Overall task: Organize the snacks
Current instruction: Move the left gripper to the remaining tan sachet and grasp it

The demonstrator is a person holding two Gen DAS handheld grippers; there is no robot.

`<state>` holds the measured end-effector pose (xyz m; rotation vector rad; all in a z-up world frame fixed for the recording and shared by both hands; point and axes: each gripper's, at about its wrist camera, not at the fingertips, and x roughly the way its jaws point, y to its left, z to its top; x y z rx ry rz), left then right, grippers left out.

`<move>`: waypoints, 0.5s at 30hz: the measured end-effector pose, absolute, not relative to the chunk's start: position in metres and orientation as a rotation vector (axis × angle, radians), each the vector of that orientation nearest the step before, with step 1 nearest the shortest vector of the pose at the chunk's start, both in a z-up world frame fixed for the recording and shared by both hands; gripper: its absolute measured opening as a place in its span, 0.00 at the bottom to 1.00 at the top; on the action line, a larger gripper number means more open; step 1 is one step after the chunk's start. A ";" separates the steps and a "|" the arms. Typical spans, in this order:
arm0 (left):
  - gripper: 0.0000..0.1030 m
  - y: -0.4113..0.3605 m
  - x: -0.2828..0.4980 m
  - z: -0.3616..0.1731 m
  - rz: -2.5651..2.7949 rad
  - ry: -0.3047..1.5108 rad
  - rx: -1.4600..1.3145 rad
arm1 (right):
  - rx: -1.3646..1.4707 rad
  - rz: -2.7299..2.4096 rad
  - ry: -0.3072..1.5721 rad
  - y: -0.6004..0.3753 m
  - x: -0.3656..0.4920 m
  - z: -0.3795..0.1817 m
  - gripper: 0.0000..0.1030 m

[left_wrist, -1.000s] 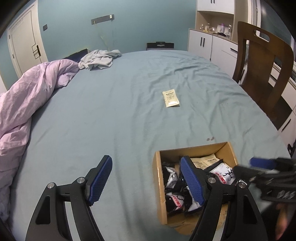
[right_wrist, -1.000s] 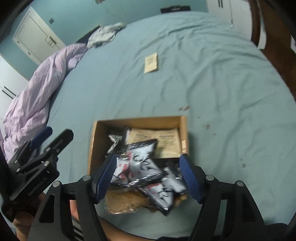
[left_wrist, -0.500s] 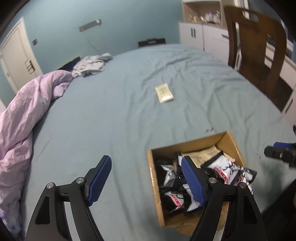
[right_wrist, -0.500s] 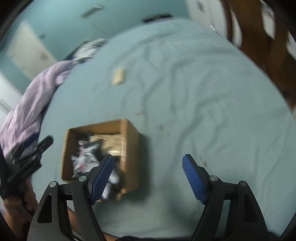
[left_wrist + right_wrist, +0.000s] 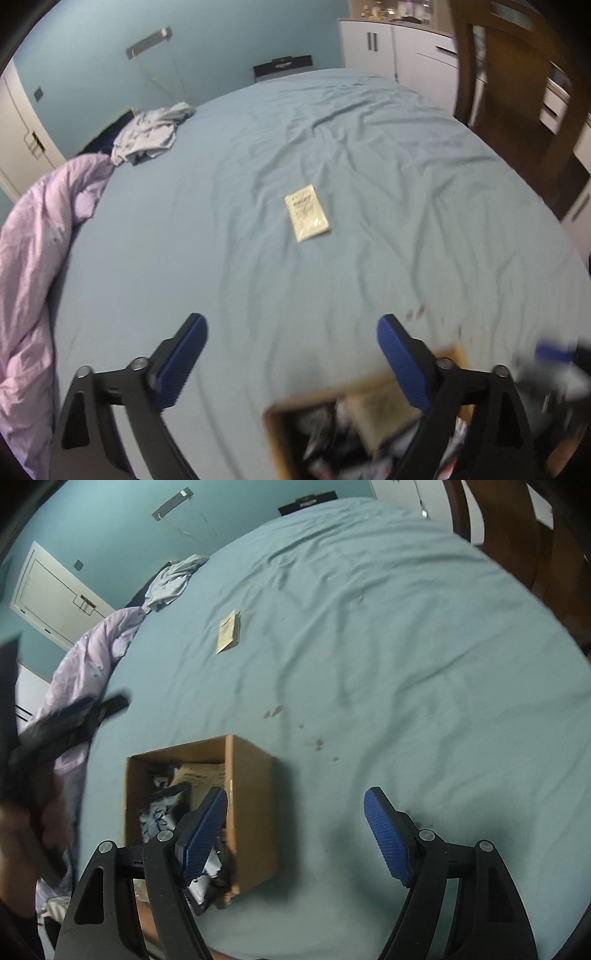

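Since the earlier frame my left gripper (image 5: 290,334) has swung away from the cardboard box (image 5: 251,794): its right finger, then over the packets, now stands above bare sheet, and the box has slid to the lower edge of the left wrist view. My right gripper (image 5: 295,810) has shifted right, so only its left finger overlaps the box.

Box contents: black-and-white snack packets (image 5: 162,812) heaped at the near end, one beige flat packet (image 5: 199,773) lying toward the far wall. Contents in the left view are blurred; I cannot tell more there.

Left jaws: opening, spread wide, nothing between them. Right jaws: spread, gripping nothing; bare bedsheet (image 5: 369,646) and the box's right wall lie between the fingers.

One loose beige packet (image 5: 307,213) lies flat on the sheet, well apart from the box, ahead of the left gripper and roughly centred on its gap. In the right view it sits far ahead, left of the gripper's line.

Lilac duvet (image 5: 33,240) bunched along the left edge of the bed.
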<state>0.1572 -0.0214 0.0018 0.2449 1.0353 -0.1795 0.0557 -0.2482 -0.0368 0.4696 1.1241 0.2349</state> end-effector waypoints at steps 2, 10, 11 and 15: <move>0.97 -0.026 0.179 -0.006 -0.174 1.085 0.209 | 0.458 0.227 1.117 -0.248 0.057 -0.036 0.74; 0.97 -0.047 0.260 -0.050 -0.105 1.237 0.136 | 0.576 0.315 1.137 -0.257 0.058 -0.048 0.74; 0.97 -0.049 0.270 -0.056 -0.085 1.241 0.139 | 0.590 0.322 1.147 -0.260 0.061 -0.053 0.74; 0.97 -0.063 0.301 -0.076 -0.077 1.265 0.145 | 0.650 0.343 1.175 -0.274 0.072 -0.066 0.74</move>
